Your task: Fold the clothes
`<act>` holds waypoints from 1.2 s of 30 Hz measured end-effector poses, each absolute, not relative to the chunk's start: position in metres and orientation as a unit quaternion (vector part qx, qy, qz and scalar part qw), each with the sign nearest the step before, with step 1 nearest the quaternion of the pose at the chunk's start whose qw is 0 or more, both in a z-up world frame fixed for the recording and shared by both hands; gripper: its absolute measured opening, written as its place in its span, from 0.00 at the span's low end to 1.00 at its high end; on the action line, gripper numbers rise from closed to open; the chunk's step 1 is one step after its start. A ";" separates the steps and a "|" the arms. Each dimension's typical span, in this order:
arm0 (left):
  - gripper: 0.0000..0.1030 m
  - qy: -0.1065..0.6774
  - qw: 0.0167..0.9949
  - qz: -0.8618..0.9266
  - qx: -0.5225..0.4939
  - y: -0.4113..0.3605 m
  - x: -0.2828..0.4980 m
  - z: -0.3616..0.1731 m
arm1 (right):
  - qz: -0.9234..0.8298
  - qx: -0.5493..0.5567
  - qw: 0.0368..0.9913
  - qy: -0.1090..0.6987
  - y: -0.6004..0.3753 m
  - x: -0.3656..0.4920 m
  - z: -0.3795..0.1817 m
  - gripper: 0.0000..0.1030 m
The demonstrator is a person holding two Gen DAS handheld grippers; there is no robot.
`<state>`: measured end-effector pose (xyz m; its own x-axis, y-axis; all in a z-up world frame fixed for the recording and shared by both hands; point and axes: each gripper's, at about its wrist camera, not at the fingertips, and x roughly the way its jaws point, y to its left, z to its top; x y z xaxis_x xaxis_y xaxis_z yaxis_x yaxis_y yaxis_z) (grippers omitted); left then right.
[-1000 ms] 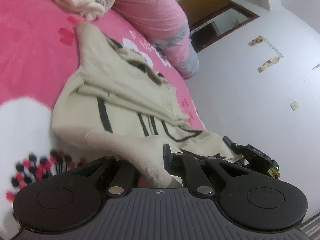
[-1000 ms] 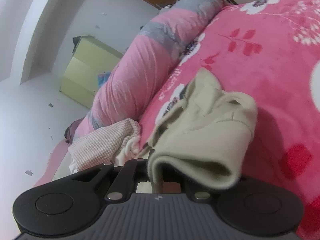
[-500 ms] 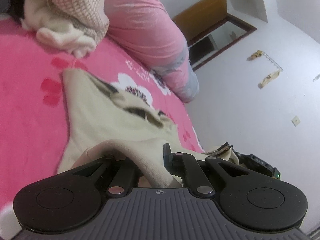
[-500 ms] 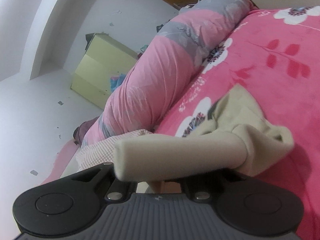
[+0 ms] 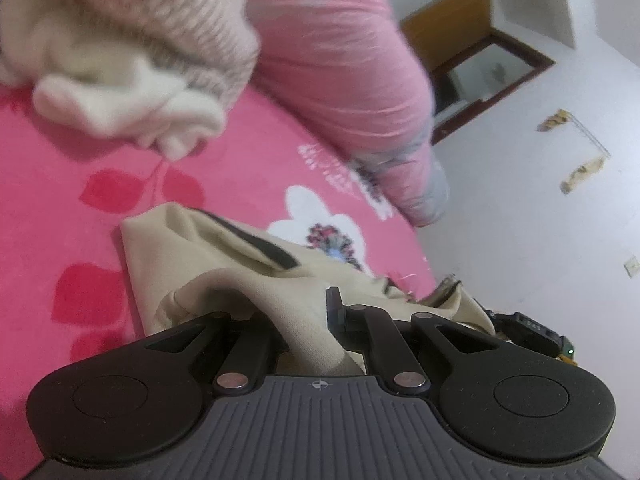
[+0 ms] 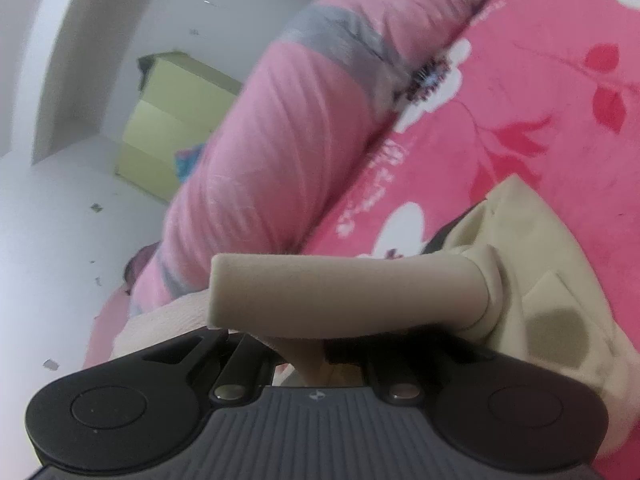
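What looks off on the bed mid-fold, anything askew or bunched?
The beige garment is bunched rather than flat: both the left gripper and the right gripper are shut on it, and one rolled edge sticks out sideways. A second knit garment lies crumpled on the pink bedspread.

Both wrist cameras are sitting just behind their tools, looking forward and slightly down across the pink bed [image 5: 60, 208] at close range. They are sharing the beige garment [image 5: 224, 256] and the rolled pink quilt [image 6: 280, 128] along the bed's far edge
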<state>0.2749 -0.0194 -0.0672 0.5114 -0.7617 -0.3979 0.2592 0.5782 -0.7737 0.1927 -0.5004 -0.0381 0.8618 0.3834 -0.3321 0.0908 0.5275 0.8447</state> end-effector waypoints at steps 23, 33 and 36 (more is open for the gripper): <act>0.42 0.340 0.701 -0.277 -0.563 0.077 0.286 -0.088 | 0.102 0.677 0.719 0.119 -0.578 0.171 -0.053 0.78; 0.73 0.366 0.770 -0.367 -0.372 0.052 0.143 -0.054 | 0.103 0.615 0.756 0.200 -0.544 0.051 -0.042 0.84; 0.82 0.383 0.769 -0.354 -0.369 0.031 0.114 -0.075 | 0.105 0.615 0.737 0.261 -0.515 0.045 -0.072 0.84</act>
<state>0.1142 0.0306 -0.0747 0.4564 -0.8272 -0.3279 0.2611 0.4768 -0.8394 0.0447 -0.5150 -0.0723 0.8422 0.4750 -0.2552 0.1659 0.2222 0.9608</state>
